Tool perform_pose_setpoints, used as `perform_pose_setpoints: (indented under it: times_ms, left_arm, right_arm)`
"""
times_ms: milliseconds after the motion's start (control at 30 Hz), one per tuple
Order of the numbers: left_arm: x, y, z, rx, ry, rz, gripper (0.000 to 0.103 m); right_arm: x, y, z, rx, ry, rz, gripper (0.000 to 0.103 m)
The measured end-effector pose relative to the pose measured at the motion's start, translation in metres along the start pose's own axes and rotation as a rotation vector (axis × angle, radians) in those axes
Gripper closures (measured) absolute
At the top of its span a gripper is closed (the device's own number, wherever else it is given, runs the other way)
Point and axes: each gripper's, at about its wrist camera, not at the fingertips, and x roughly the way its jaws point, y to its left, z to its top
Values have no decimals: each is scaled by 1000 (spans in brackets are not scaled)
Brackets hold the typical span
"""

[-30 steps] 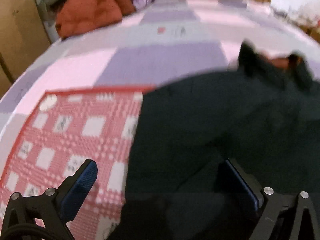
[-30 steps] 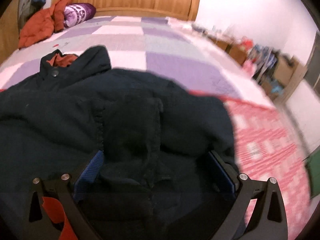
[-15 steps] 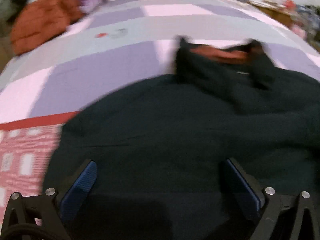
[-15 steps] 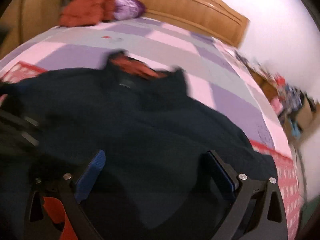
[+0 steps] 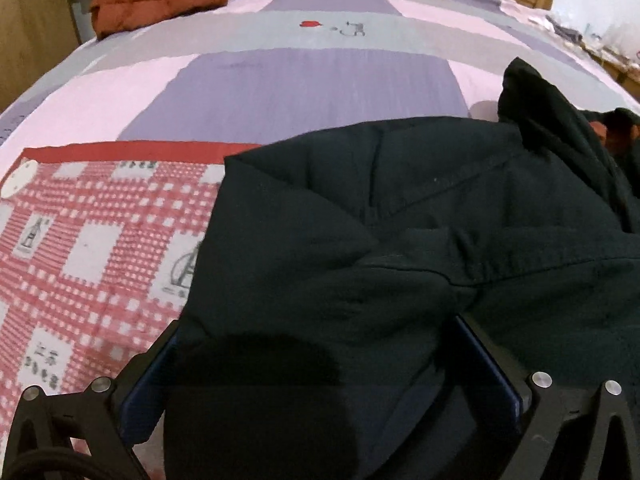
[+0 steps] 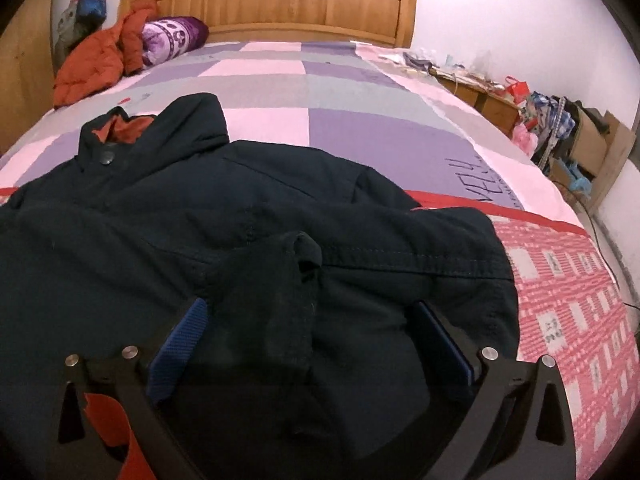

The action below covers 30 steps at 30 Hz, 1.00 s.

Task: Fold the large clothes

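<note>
A large dark navy jacket [image 5: 420,220] with an orange-lined collar lies on the bed, its sleeves folded in over the body. It also shows in the right wrist view [image 6: 248,220], collar [image 6: 124,128] at the far left. My left gripper [image 5: 320,344] is open, jaws wide apart, low over the jacket's left part with cloth bunched between the fingers. My right gripper [image 6: 308,328] is open too, over the folded sleeve cuff [image 6: 296,256] on the jacket's right part.
The bed has a purple and pink checked sheet [image 6: 340,120] and a red checked cloth [image 5: 88,240] under the jacket. An orange coat [image 6: 92,64] and purple pillow [image 6: 172,36] lie by the wooden headboard [image 6: 280,4]. Cluttered furniture [image 6: 560,120] stands on the right.
Both views swung sideways over the jacket half a second ago and are back near where they were a second ago, now steady. Both grippers stay open.
</note>
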Motion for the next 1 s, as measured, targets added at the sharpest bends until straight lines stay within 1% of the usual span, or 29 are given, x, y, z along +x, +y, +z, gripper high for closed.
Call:
perform_pose_setpoints:
  times_ms: [67, 167, 267, 300, 333, 367, 400, 433, 467, 500, 533, 600, 633, 667, 700, 733, 767, 800, 833, 867, 900, 933, 967, 1000]
  left_arm:
    - [2, -2, 0, 5, 0, 4, 0]
    - [3, -3, -1, 14, 17, 11, 0]
    - [-1, -7, 11, 11, 94, 40, 0]
    - [-8, -8, 14, 2, 122, 58, 0]
    - [-23, -9, 14, 0, 123, 66, 1]
    - [-39, -10, 10, 10, 99, 50, 1]
    - [-63, -13, 1, 35, 54, 13, 1]
    - [-78, -16, -8, 56, 32, -9, 1]
    - [-93, -20, -19, 79, 17, -33, 1]
    - [-110, -27, -37, 111, 12, -64, 1]
    - [-120, -33, -50, 133, 14, -77, 1]
    - [-139, -47, -85, 191, 30, -77, 1]
    - [-144, -52, -99, 213, 43, -72, 1]
    - [-147, -57, -114, 241, 66, -61, 1]
    - [-150, -60, -137, 277, 98, -37, 1]
    - [-152, -61, -149, 290, 119, -21, 1]
    - [-155, -56, -162, 282, 135, -16, 1]
    - [-162, -45, -174, 246, 142, -21, 1]
    - [-166, -34, -179, 216, 147, -14, 1]
    - [-171, -21, -184, 179, 161, -2, 0]
    - [-176, -8, -190, 150, 176, 17, 0]
    - [-179, 1, -195, 138, 189, 47, 0]
    - [-183, 11, -201, 125, 202, 71, 0]
    - [-189, 20, -207, 112, 209, 90, 0]
  right_arm:
    - [2, 1, -6, 1, -3, 1, 0]
    - [8, 4, -2, -4, 0, 6, 0]
    - [8, 5, 1, -19, 30, -1, 0]
    - [7, 3, 4, -15, 45, 4, 0]
    - [3, 1, 8, -11, 62, 4, 0]
    - [-4, 0, 10, -4, 76, -6, 0]
    - [-19, 1, 13, 2, 77, -39, 0]
    - [-34, 4, 12, -3, 51, -53, 0]
    - [-59, 8, 7, -14, -3, -40, 0]
    - [-82, 13, -2, -27, -48, -15, 0]
    - [-103, 20, -12, -43, -72, 8, 0]
    - [-130, 32, -34, -72, -66, 55, 0]
    - [-143, 41, -51, -100, -55, 72, 0]
    - [-153, 49, -69, -138, -33, 73, 0]
    - [-157, 53, -84, -164, -3, 67, 0]
    - [-159, 56, -104, -191, 51, 59, 0]
    - [-158, 54, -121, -207, 99, 43, 0]
    - [-158, 46, -137, -209, 141, 12, 0]
    - [-158, 31, -153, -174, 179, -9, 0]
    - [-163, 11, -162, -99, 197, -4, 0]
    - [-170, -15, -172, -8, 210, -32, 0]
    - [-175, -32, -178, 41, 216, -58, 0]
    - [-181, -49, -186, 75, 223, -109, 0]
    - [-187, -60, -193, 94, 228, -109, 0]
